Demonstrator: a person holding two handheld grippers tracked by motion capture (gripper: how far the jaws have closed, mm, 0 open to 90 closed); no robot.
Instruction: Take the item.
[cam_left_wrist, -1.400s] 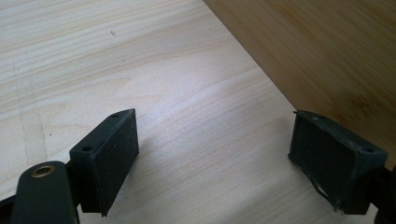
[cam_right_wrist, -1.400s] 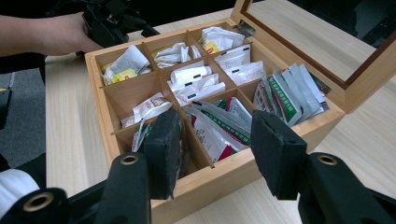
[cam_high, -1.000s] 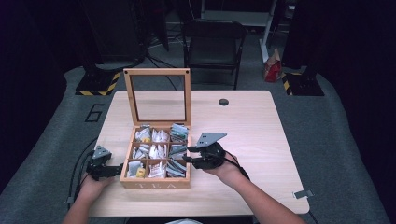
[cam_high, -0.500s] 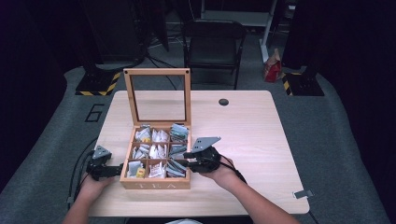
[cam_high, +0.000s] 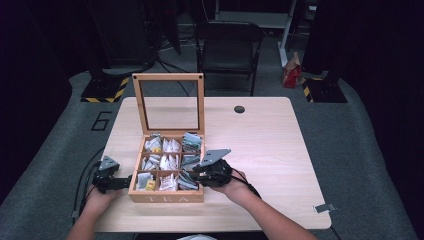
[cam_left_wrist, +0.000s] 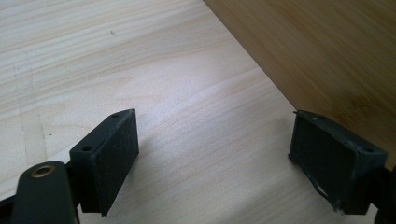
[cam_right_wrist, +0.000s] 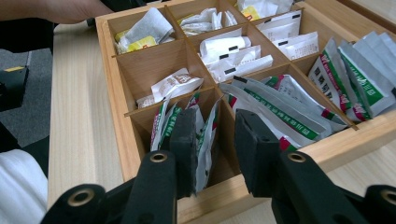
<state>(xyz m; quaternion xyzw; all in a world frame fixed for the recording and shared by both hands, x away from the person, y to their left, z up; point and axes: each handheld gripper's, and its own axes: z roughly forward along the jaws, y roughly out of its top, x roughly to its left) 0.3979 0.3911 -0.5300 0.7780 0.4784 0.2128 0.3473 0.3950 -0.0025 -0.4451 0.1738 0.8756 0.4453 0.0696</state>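
Pale wood table under dim surroundings carries the open wooden compartment tea box. Dipped into its near-right cell, the right gripper has just been closing its jaws around green-and-white foil tea packets; whether the pads press yet, I cannot tell. Best to pinch one packet only, then lift straight. Beside the box wall, the left gripper rests spread wide, steadying.

The high view looks forward and down on the whole table. The right claw camera sits close over the tea box; the left claw camera hugs its outer wall.
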